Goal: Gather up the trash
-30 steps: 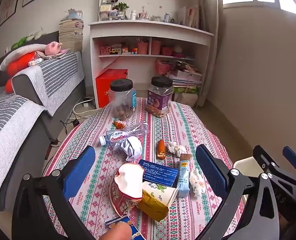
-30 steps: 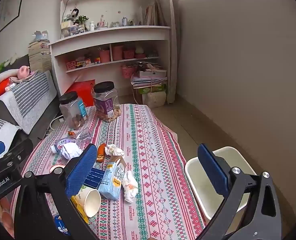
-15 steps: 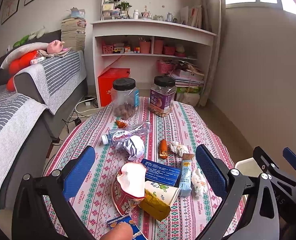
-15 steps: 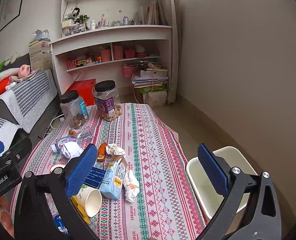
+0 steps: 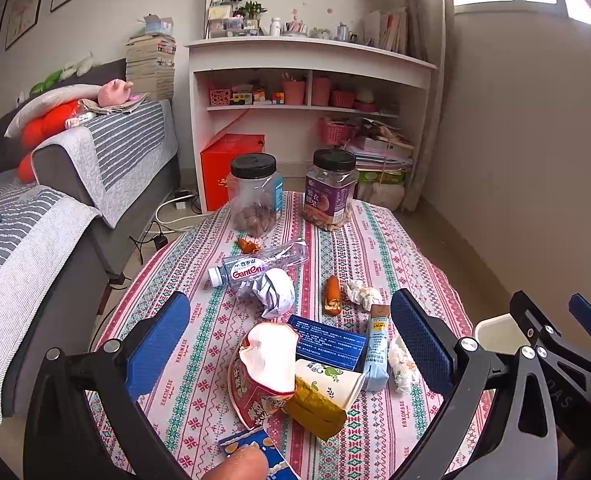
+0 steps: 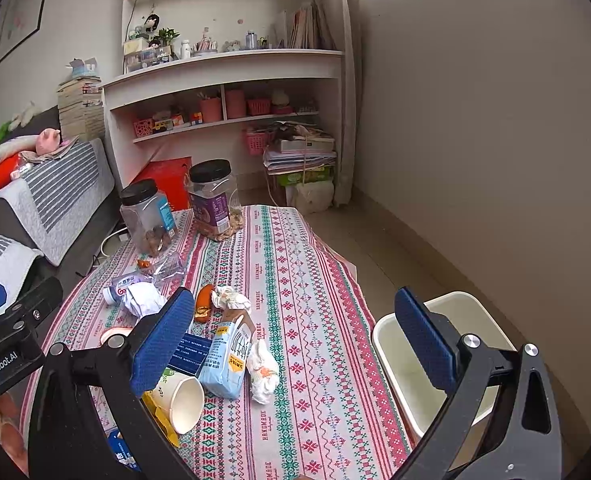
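Hovering both wide-open, empty grippers (image 5: 287,344) (image 6: 291,332); I'd pinch the light, crushable white paper cup (image 6: 180,400) by its rim, beside the cream bin (image 6: 391,344)

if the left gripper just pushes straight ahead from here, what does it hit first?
Probably the torn red snack bag, which sits between the open fingers of the left gripper, close in. The paper cup and blue box lie right beside it. Depth is uncertain through the fisheye; a flat path could pass above them.

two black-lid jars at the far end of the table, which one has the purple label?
The jar nearer the wall, right of the pair in both views, has the purple label. The other jar is mostly clear with a blue label on its side.
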